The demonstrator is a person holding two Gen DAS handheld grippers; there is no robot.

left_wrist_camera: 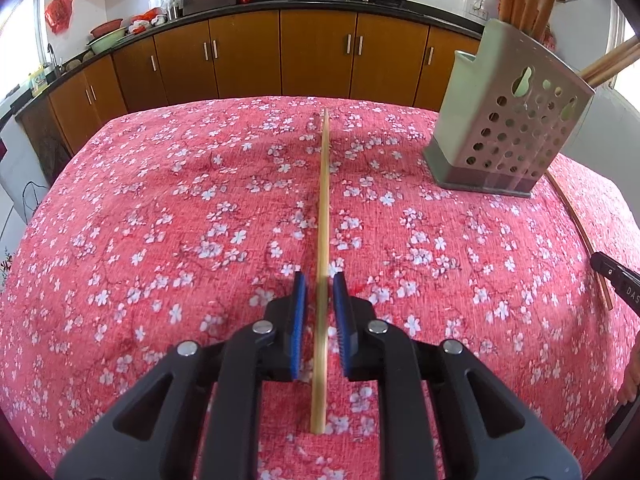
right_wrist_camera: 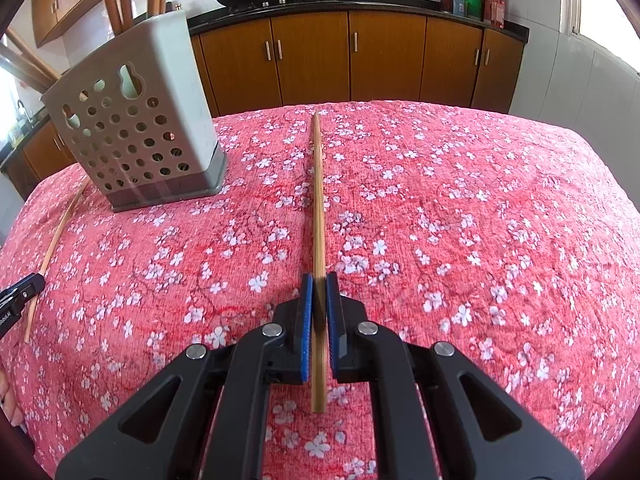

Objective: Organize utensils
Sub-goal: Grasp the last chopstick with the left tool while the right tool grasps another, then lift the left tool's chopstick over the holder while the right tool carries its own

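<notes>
Presently listed: one chopstick [left_wrist_camera: 323,240] lying between the slightly parted pads of the left claw [left_wrist_camera: 319,280], unclamped; a second chopstick [right_wrist_camera: 318,208] clamped in the right claw [right_wrist_camera: 319,280]; both judged light, stiff, slippery, best gripped near the thick end; holder [right_wrist_camera: 140,120] standing on the counter [right_wrist_camera: 480,220] nearby

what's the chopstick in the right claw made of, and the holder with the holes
Chopstick: looks like bamboo or light wood, pale tan, matte, faint lengthwise grain. Holder: probably moulded plastic, matte grey-beige with a darker base, rounded edges and punched round holes; coated metal cannot be ruled out.
</notes>
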